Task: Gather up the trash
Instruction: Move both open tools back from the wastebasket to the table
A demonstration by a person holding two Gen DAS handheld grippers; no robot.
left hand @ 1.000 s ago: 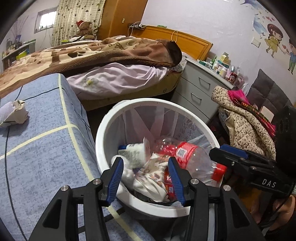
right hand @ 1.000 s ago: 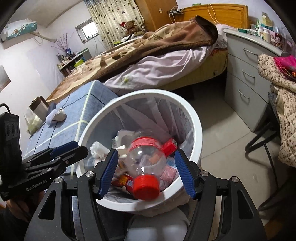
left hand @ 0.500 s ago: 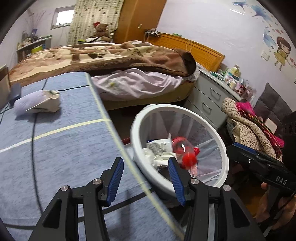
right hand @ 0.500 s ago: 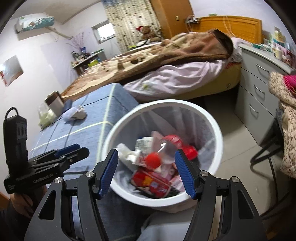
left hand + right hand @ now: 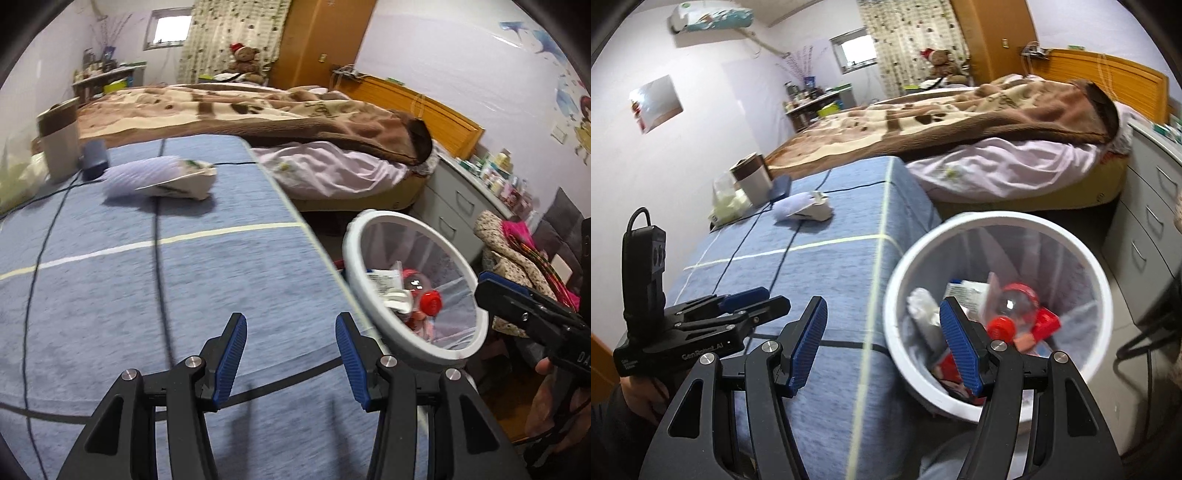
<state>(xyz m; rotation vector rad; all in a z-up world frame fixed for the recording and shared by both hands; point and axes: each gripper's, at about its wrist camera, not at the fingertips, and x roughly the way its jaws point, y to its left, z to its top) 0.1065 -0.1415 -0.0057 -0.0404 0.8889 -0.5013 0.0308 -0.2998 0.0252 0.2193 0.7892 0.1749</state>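
Carton (image 5: 173, 181) | on its side | long axis along tabletop (image 5: 110, 295)

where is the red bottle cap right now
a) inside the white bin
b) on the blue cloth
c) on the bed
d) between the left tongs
a: the red cap sits among the trash inside the white bin, beside the blue cloth; both tongs are empty.
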